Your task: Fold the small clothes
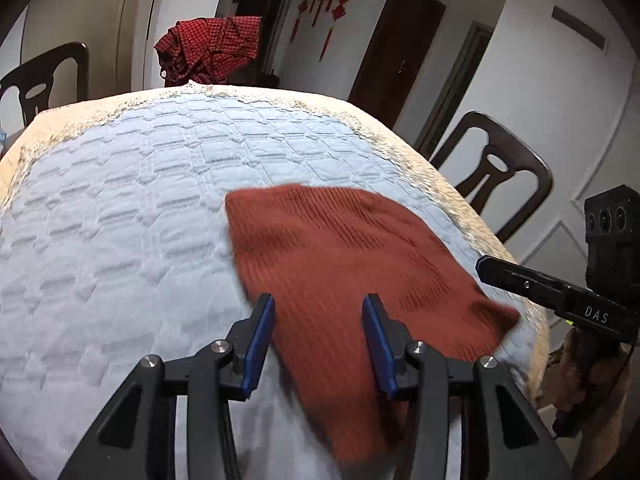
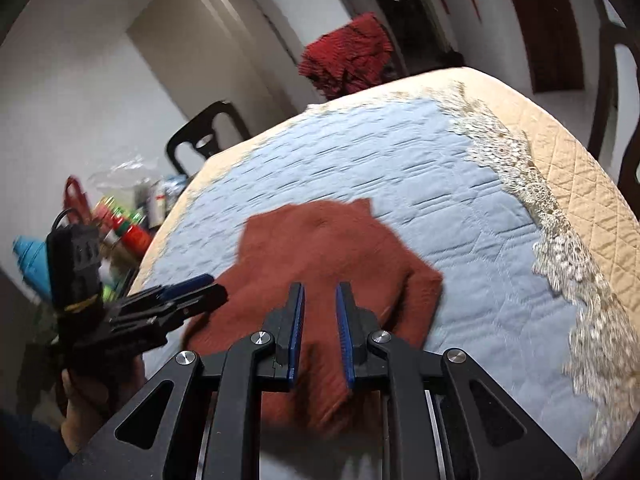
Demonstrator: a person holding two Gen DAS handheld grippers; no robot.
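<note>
A rust-red ribbed knit garment (image 1: pixel 344 256) lies mostly flat on the light blue quilted table cover (image 1: pixel 120 208); it also shows in the right wrist view (image 2: pixel 320 248). My left gripper (image 1: pixel 319 304) is open, its blue pads hovering over the garment's near left part, nothing between them. My right gripper (image 2: pixel 320 292) is open with a narrower gap, above the garment's near edge, holding nothing. The right gripper shows at the right in the left wrist view (image 1: pixel 486 266). The left gripper shows at the left in the right wrist view (image 2: pixel 212 288).
A red checked cloth (image 1: pixel 208 50) is heaped past the table's far edge. Dark wooden chairs (image 1: pixel 496 168) stand around the table. The cover (image 2: pixel 360 160) has a lace and beige quilted border (image 2: pixel 568 184). Bottles and bags (image 2: pixel 124 220) crowd the left side.
</note>
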